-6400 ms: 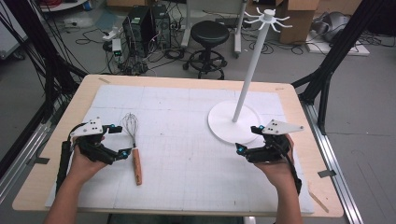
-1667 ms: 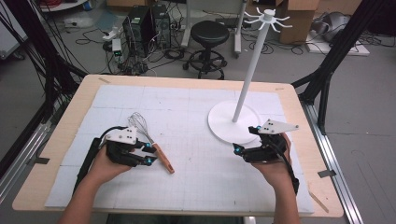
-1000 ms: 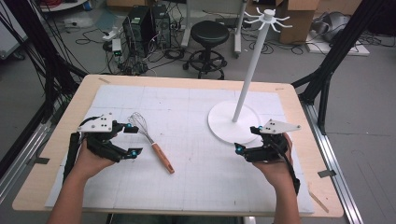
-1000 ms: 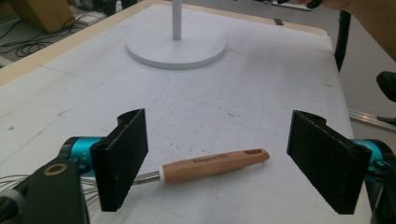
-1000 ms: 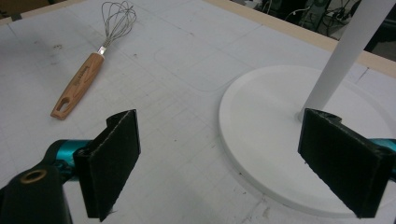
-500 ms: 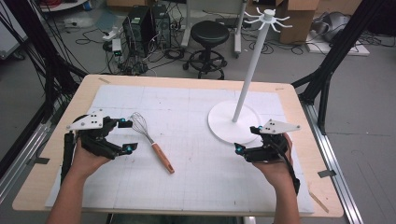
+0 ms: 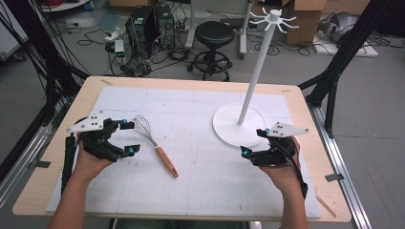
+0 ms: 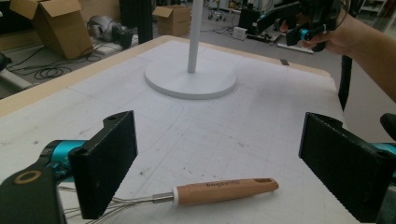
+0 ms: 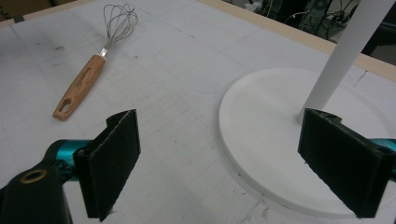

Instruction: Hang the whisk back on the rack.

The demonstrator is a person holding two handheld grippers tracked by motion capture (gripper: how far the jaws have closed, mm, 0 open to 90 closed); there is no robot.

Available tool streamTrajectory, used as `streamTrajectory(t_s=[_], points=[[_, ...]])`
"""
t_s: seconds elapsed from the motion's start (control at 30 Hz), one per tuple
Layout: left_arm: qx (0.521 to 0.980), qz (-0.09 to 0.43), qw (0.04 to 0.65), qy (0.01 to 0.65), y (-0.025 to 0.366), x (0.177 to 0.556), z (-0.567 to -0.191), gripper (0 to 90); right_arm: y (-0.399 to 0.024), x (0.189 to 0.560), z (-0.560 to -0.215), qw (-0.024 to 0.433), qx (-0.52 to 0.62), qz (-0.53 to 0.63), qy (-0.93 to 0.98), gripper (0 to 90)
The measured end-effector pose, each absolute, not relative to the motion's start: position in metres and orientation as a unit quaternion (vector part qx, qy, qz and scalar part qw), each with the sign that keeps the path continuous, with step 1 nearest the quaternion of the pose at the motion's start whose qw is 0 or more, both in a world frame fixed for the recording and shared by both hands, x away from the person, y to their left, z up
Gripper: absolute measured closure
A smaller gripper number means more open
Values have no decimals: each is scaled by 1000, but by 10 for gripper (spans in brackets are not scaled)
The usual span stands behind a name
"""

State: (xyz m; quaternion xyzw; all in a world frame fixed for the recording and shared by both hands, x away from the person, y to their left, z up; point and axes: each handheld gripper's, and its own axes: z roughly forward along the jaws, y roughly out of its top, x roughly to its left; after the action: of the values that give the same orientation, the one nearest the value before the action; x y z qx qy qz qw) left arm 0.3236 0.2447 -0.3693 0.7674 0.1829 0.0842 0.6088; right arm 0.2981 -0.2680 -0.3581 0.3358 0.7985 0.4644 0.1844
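A wire whisk point(image 7: 157, 151) with a wooden handle lies slantwise on the white mat, its wire head toward the far left. My left gripper point(image 7: 128, 137) rests just left of it, open; its jaws have just been opening and nothing is pressed between them. In the left gripper view the whisk's handle point(image 8: 225, 190) lies flat on the mat between and ahead of the wide-apart jaws. My right gripper point(image 7: 253, 142) stands open and empty beside the round base point(image 7: 239, 125) of a white hook stand. The right gripper view has that base point(image 9: 266, 130) under its jaws and the whisk point(image 9: 88, 70) far off.
The stand's tall white pole point(image 7: 258, 67) rises from its base to a crown of hooks. The mat point(image 7: 205, 186) covers most of the wooden table point(image 7: 305, 109). A stool and boxes stand on the floor beyond the far edge.
My left gripper has let go of the whisk and drawn back to the left. The whisk now lies slantwise where it earlier lay straight. The right hand has kept still.
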Motion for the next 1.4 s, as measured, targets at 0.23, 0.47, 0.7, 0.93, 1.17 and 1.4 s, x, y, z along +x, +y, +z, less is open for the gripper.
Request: streamTrajectory(t_s=[0.23,0.47,0.7,0.93,1.17,1.4], points=[[778,91,593,187,240,330,-371,122,-267,297,-358,184,335,462,801,117],[825,92,535,158,213,341,-365,118,-270,297,-358,186,335,466,797,117],[867,94,474,119,186,351,-360,112,-270,297,-357,185,335,469,796,117],[903,72,412,95,161,362,-368,73,-271,297,-358,185,333,469,797,117],[937,47,339,71,140,369,-385,72,-272,297,-358,185,335,469,796,118],[959,16,276,59,129,375,-410,72,-271,297,-358,184,335,469,797,117]])
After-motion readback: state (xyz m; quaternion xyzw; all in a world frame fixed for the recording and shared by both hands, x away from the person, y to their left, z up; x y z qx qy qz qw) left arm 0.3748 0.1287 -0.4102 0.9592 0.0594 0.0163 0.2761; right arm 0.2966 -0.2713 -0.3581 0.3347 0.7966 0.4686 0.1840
